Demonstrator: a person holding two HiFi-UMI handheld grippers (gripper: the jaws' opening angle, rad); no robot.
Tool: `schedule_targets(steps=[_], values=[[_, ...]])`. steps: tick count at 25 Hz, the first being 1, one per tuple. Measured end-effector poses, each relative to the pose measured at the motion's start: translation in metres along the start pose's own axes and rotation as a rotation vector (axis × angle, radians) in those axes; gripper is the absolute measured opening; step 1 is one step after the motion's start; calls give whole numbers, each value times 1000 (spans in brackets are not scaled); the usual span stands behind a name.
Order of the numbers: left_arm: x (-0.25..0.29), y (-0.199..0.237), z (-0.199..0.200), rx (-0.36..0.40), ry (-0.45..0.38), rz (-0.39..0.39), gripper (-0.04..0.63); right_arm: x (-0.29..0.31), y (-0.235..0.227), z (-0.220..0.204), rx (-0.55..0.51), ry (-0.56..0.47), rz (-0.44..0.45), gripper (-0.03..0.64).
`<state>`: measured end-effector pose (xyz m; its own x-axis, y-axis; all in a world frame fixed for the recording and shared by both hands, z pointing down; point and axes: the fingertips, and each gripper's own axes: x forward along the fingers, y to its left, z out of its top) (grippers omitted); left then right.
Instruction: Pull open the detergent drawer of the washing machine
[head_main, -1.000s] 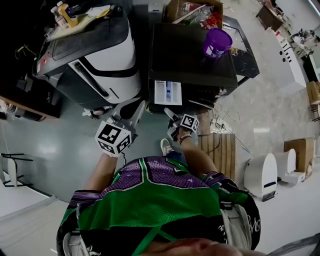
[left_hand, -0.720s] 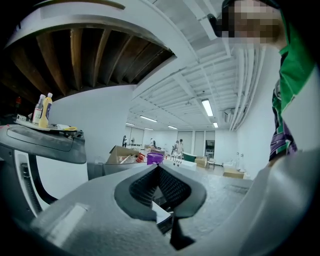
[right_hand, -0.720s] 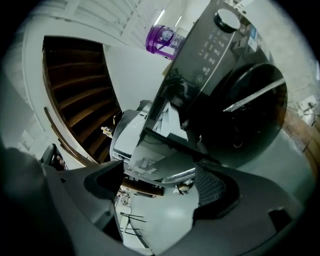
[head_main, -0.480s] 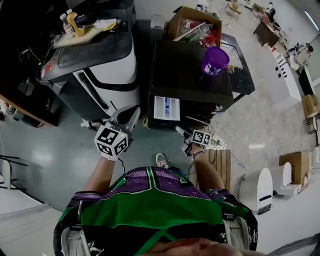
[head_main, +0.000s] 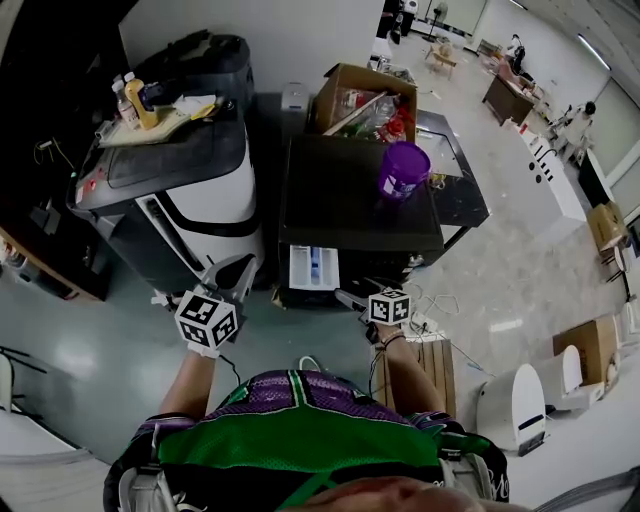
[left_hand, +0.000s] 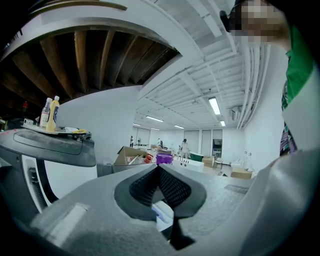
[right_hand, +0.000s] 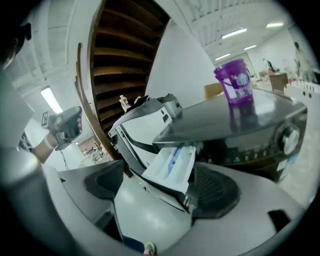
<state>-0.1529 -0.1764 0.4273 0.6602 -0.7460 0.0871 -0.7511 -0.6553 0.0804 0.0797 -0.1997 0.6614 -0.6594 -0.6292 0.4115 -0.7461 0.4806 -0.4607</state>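
at near left, left gripper (head_main: 235, 272): jaws clenched together, nothing held
right gripper (head_main: 347, 297): jaws released and wide apart, empty, just right of the drawer
detergent drawer (head_main: 313, 268): standing out from the washing machine (head_main: 360, 190) front, between both grippers
purple cup (head_main: 402, 170): farther, on the machine's top

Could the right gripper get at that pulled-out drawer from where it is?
Probably yes. The right gripper is open, and the drawer sticks out straight ahead of its jaws, with nothing in between.
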Motion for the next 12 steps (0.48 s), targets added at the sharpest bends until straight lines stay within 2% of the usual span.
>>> schedule_targets(steps=[6,12], values=[[10,7,13,42,8,15,17,-13,56,90,-199,-120,44,440],[29,12,37,34,-58,50,17,-36,112,172,-322,-242,127,440]])
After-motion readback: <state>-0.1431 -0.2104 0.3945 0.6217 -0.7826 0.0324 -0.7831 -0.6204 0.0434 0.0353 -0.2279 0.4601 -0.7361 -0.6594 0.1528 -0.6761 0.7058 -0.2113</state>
